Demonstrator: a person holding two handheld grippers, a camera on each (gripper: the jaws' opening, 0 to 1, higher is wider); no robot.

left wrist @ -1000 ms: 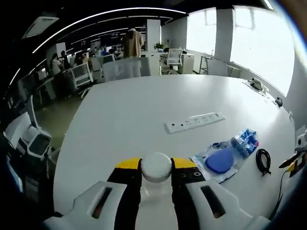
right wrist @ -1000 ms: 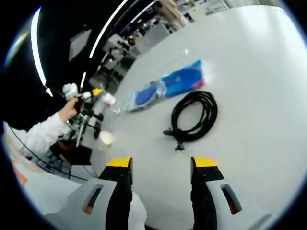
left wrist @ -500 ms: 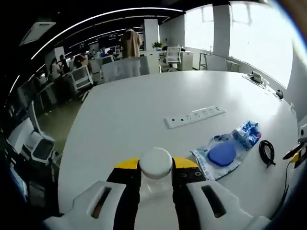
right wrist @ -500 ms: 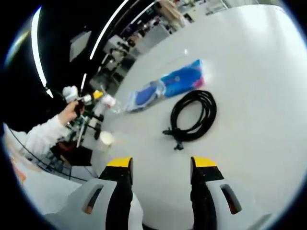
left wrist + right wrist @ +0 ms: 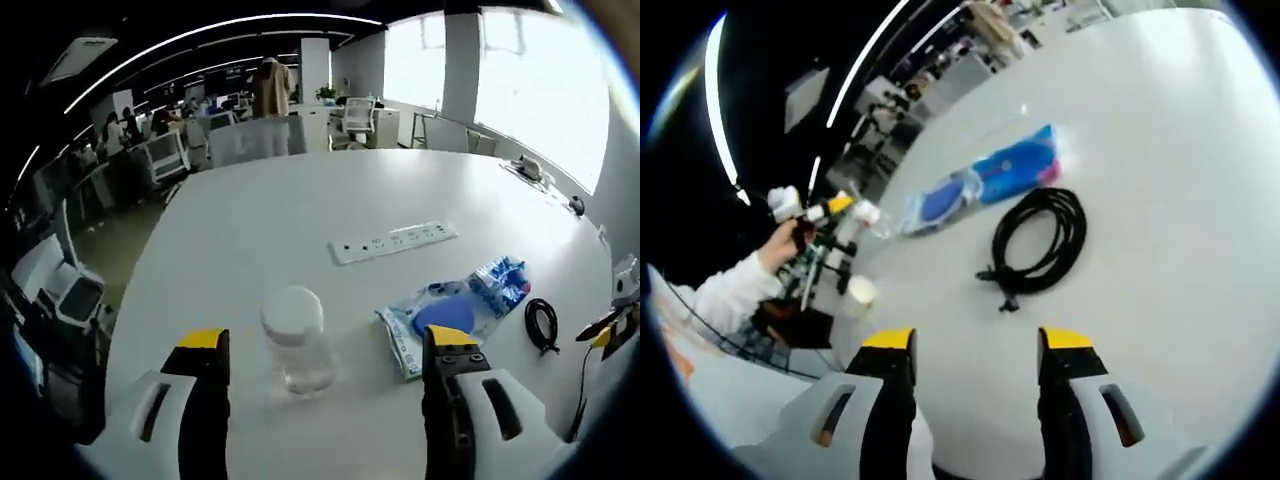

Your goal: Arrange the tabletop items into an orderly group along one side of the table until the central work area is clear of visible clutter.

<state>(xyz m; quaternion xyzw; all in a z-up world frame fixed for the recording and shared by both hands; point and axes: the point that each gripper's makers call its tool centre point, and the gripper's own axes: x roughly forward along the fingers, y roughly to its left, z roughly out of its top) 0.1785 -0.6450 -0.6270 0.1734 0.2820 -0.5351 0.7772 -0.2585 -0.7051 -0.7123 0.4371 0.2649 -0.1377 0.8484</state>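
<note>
A clear plastic bottle (image 5: 296, 342) with a white cap stands upright on the white table (image 5: 250, 215), free between the wide-apart jaws of my open left gripper (image 5: 327, 337). To its right lie a blue plastic package (image 5: 455, 314), a coiled black cable (image 5: 541, 326) and, farther off, a white power strip (image 5: 392, 242). My right gripper (image 5: 977, 340) is open and holds nothing, hovering just short of the cable coil (image 5: 1040, 240). Beyond the coil lies the blue package (image 5: 985, 185). The bottle's cap (image 5: 860, 291) shows at the left, below the hand-held left gripper (image 5: 818, 208).
The right gripper's yellow tip (image 5: 606, 332) enters at the right edge of the left gripper view. Small objects (image 5: 532, 172) sit at the table's far right edge. Office chairs (image 5: 170, 155), desks and people stand beyond the table; a sleeve (image 5: 725, 290) shows at the left.
My left gripper has opened and let go of the bottle, which now stands on the table, and the jaws have drawn back. The right gripper has hardly moved.
</note>
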